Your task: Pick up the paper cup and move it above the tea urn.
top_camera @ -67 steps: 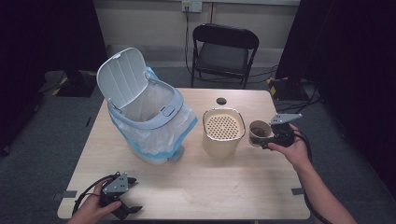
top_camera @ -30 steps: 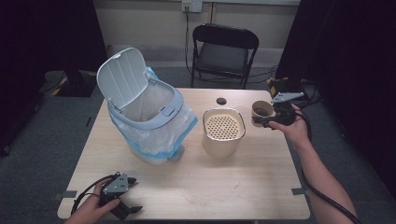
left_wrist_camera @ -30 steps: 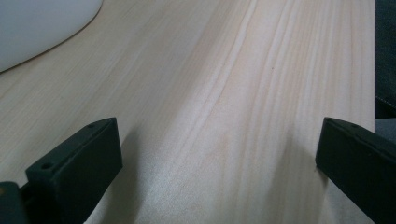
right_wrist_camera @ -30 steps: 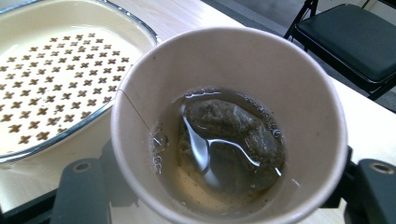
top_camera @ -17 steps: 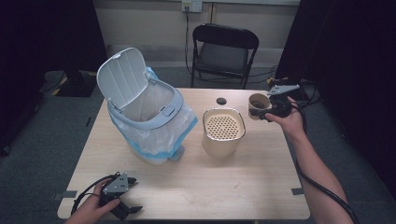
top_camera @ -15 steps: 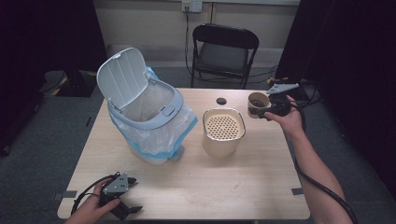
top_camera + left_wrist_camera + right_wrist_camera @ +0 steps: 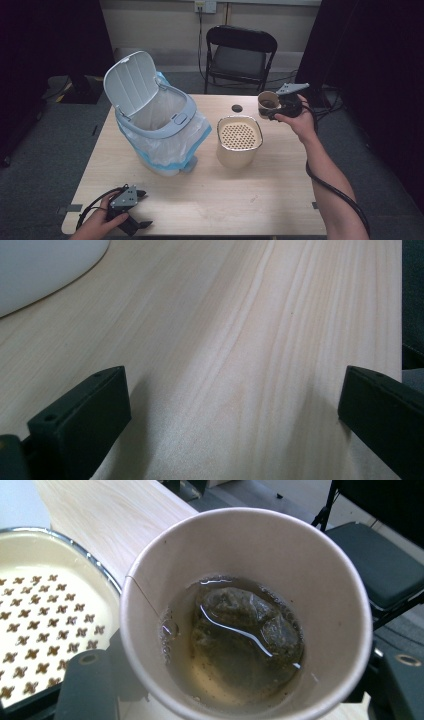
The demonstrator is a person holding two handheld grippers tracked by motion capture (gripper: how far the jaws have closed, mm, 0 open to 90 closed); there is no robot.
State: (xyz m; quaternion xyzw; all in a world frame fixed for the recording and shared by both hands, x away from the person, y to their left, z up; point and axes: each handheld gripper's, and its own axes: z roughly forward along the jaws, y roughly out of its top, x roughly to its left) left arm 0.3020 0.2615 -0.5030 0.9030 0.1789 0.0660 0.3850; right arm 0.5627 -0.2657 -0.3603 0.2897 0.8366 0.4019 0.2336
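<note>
My right gripper (image 7: 274, 111) is clamped on a tan paper cup (image 7: 247, 610) with a soaked tea bag (image 7: 245, 630) in brown liquid, held in the air just beyond the cream strainer-topped container (image 7: 239, 141). My left gripper (image 7: 137, 210) rests near the wooden table's (image 7: 250, 200) front edge, jaws apart and empty. I judge draining and binning in the lined grey lidded bin (image 7: 160, 125) remain.

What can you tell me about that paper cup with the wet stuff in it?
The tan paper cup is round, open on top, with a seam down its inside wall. It holds shallow brownish liquid and a soaked tea bag. The right gripper clamps its sides, holding it upright in the air, beside the cream strainer-topped container.
</note>
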